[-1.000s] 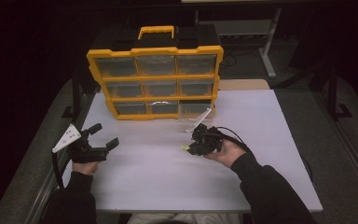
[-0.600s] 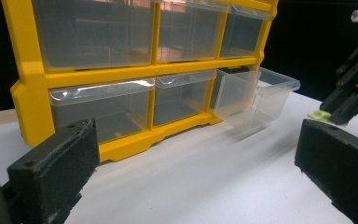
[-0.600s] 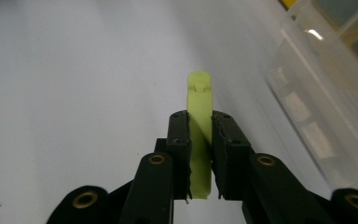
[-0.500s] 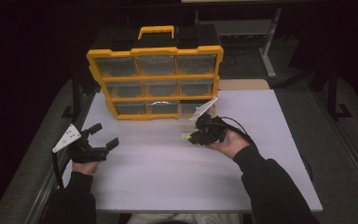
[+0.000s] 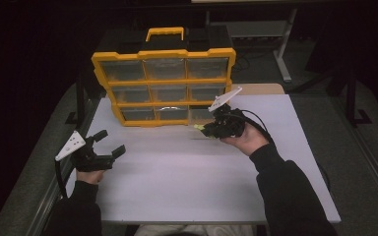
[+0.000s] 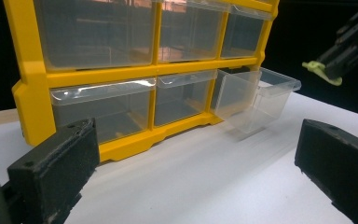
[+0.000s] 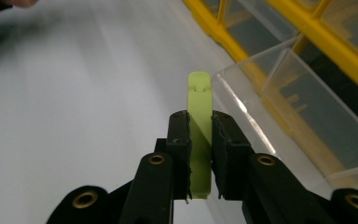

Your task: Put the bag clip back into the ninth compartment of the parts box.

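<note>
Right gripper view: your right gripper (image 7: 199, 140) pinches the lime-green plastic piece (image 7: 199, 140) at centre frame, beside the pulled-out clear drawer (image 7: 279, 116). Release early and it could strike the rim and bounce onto the table.

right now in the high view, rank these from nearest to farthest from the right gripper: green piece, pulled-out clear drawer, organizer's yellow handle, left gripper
1. green piece, clamped in the right gripper itself.
2. pulled-out clear drawer, just beyond it at the organizer's bottom right.
3. organizer's yellow handle, up at the back, and left gripper, far across the table: too close to call.
</note>
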Available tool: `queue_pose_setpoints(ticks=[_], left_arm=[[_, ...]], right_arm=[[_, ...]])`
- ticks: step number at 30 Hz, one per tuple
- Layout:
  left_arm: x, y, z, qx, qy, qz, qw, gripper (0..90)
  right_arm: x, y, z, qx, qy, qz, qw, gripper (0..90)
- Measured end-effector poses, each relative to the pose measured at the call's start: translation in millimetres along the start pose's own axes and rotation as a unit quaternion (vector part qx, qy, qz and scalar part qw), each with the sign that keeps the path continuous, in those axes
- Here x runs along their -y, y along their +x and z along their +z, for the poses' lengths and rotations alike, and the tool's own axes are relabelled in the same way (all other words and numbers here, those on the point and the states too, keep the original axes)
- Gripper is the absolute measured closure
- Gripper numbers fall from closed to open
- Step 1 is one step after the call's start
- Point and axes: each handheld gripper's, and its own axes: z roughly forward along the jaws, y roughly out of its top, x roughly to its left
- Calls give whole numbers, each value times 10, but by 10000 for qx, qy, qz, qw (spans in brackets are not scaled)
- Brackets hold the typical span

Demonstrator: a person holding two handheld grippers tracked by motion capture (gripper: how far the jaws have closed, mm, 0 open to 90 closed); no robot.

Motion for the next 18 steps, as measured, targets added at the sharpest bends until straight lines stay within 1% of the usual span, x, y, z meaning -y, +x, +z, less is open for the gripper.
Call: queue_pose_setpoints(ticks=[2,4,10,13,14,18], left_arm=[[-1,-1,-1,2,-7,4,10000,0],[-1,-1,-1,1,-8,2,10000,0],[0,3,-2,-5,-15,-9,10000,0],[-1,4,-2,-6,-18,-10,10000,0],[0,3,-3,-5,-15,-20,10000,0],[-1,3,-5,-2,-25,-25,10000,0]], right_arm=[[-42,-21,-24,3,-64,11,10000,767],[-61,-29,-31,17,-70,41,10000,767],[-172,-142,-31,137,-123,129,9997,767],[-193,-182,-21,168,-180,180,9995,767],[-199,-195,-15,182,-179,243,9994,767],[-202,-243,2,245,-170,290,9991,767]])
